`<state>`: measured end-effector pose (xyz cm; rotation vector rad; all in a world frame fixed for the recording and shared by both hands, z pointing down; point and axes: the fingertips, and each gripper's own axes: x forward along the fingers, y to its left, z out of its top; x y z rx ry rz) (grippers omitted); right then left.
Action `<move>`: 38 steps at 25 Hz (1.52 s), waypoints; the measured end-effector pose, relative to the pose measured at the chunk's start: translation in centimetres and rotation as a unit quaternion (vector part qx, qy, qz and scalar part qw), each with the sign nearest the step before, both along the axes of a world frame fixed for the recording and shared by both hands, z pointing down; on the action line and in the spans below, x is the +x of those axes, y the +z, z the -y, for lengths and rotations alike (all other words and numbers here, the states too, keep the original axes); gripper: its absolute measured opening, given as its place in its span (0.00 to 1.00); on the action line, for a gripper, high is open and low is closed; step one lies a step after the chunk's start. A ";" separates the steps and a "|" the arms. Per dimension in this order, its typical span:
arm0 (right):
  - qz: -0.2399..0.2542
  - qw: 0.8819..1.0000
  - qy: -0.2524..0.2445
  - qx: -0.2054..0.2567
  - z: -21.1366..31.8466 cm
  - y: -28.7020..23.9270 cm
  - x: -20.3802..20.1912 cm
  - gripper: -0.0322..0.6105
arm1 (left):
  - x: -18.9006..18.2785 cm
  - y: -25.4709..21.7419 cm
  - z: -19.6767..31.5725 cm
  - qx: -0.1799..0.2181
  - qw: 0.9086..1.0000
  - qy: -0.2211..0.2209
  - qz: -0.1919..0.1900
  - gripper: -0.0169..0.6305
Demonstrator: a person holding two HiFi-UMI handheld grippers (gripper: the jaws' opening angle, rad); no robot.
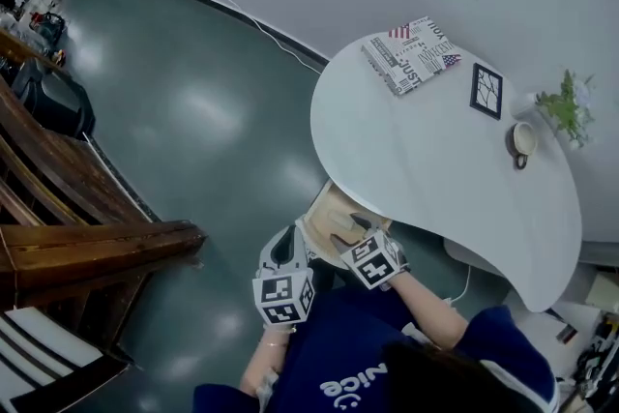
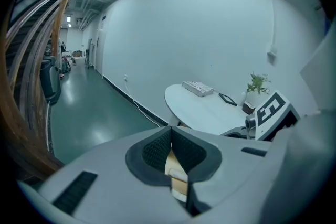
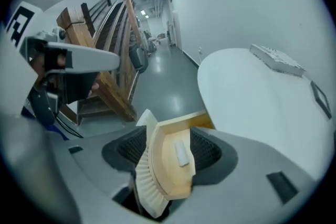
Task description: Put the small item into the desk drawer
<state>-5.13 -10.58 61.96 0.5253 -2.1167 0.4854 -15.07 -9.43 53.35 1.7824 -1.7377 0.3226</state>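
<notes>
The desk drawer (image 1: pixel 334 208) stands pulled out from under the white desk (image 1: pixel 435 160), its light wood inside showing. A small white item (image 3: pixel 181 153) lies flat on the drawer floor (image 3: pixel 165 176). My right gripper (image 1: pixel 356 232) hovers over the drawer, open (image 3: pixel 169 168), with nothing held between its dark pads (image 3: pixel 207 152). My left gripper (image 1: pixel 293 245) is at the drawer's left edge. In the left gripper view its pads (image 2: pixel 152 152) close (image 2: pixel 170 165) around a thin strip of the drawer's wood (image 2: pixel 176 176).
On the desk lie a newspaper-print box (image 1: pixel 411 53), a black picture frame (image 1: pixel 486 90), a cup (image 1: pixel 523 140) and a small plant (image 1: pixel 566 106). A wooden staircase (image 1: pixel 68 198) stands to the left. A cable (image 1: pixel 256 19) runs along the wall.
</notes>
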 end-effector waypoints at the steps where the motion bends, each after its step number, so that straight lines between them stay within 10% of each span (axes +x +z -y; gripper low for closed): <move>1: 0.009 1.000 0.014 0.006 0.4 -0.7 0.3 0.47 | 0.2 -0.3 0.3 0.005 1.000 0.005 0.000 0.03; 26: 0.115 0.935 0.293 0.163 5.4 -13.5 10.4 0.44 | 8.5 -6.6 5.8 0.108 0.980 0.167 0.003 0.03; 38: 0.120 0.915 0.329 0.203 4.8 -15.9 13.0 0.37 | 11.2 -8.5 5.7 0.138 0.969 0.203 0.002 0.03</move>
